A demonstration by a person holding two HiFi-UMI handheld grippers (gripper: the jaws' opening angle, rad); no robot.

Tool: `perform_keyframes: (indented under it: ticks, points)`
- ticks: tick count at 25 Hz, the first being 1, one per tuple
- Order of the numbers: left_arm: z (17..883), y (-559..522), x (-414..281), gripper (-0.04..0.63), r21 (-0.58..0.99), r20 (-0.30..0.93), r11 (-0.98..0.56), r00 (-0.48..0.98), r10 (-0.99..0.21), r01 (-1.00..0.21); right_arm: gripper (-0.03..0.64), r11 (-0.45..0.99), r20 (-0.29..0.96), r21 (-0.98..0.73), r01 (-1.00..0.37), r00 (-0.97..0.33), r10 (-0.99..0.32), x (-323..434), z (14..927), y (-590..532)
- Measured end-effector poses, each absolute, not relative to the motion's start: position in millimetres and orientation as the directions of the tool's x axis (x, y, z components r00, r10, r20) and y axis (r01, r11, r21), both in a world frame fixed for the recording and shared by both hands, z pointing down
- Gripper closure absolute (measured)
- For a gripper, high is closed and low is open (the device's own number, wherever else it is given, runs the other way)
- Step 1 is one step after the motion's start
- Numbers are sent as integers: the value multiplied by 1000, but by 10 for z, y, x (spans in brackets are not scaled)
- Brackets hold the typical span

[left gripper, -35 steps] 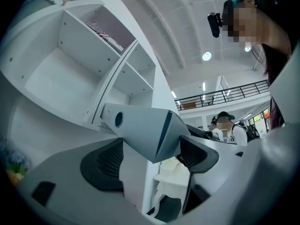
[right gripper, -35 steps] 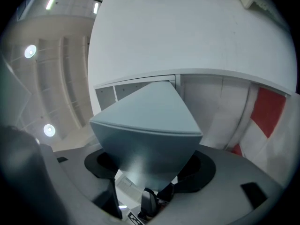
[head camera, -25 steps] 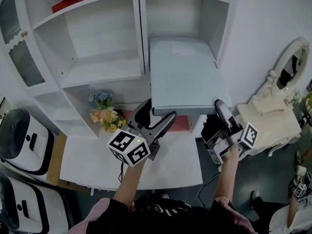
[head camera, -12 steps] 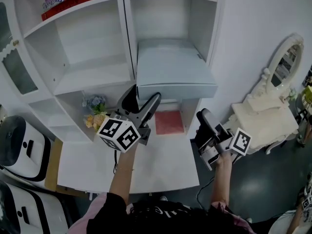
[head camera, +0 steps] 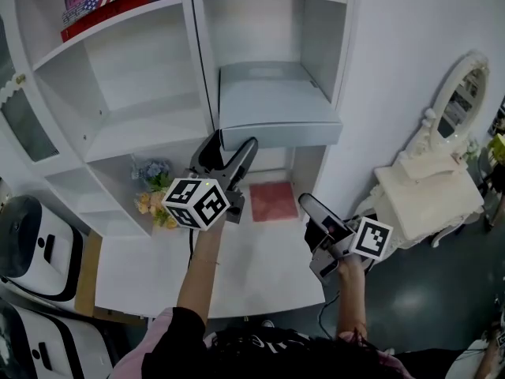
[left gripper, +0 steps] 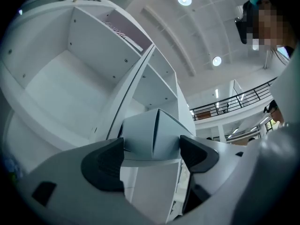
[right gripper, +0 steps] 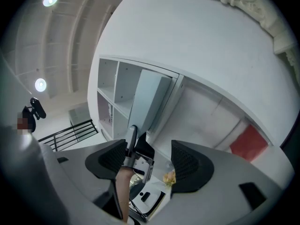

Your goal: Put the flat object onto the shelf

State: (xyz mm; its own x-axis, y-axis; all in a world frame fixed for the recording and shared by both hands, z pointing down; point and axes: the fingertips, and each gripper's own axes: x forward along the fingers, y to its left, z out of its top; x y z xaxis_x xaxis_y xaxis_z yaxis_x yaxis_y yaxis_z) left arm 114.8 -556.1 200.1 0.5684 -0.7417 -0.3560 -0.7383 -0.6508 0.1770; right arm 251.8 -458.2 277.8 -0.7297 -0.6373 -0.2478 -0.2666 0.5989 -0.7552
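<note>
flat object: pale grey-blue slab [head camera: 276, 105] is lying flat on the middle board of the shelf unit [head camera: 319, 46], right column; its front edge is overhanging that board toward the room
left gripper: [head camera: 230, 148] is hovering just under the shelf unit's right column, at the slab's front-left corner; claw is spread wide, the corner is showing between the pads, can't tell if it's touching
right gripper: [head camera: 313, 216] is hanging well apart from the shelf unit, low and off its right side; claw is spread, pinching nothing
handling guess: slab is looking stiff and smooth, broad for its thickness, probably light to middling; likely slippery on the painted board, so it should be sliding easily but could also be tipping off the overhang
where to take hold: front edge, one claw near each front corner, pushing or pinching evenly so it isn't skewing against the shelf unit's side walls
task status: looking nearly done, slab resting on the shelf unit but not fully pushed in
</note>
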Motion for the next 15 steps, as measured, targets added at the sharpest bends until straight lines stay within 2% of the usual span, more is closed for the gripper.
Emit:
perform_keyframes:
  ticks: [3, 7, 15]
  points:
    - [2022, -5554, 1145, 210, 182, -354, -654, 571, -741, -735, 313, 601, -219, -742, -297, -740, -636, 2417, 2846, -4562]
    - [2203, -5470, 1170, 212, 122, -278, -658, 611, -741, -743, 313, 597, -194, -730, -332, -737, -647, 2305, 2919, -4520]
    - [2935, -5009, 1121, 235, 197, -172, -746, 727, -665, -636, 313, 539, -84, -666, -516, -666, -742, 2164, 3264, -4419]
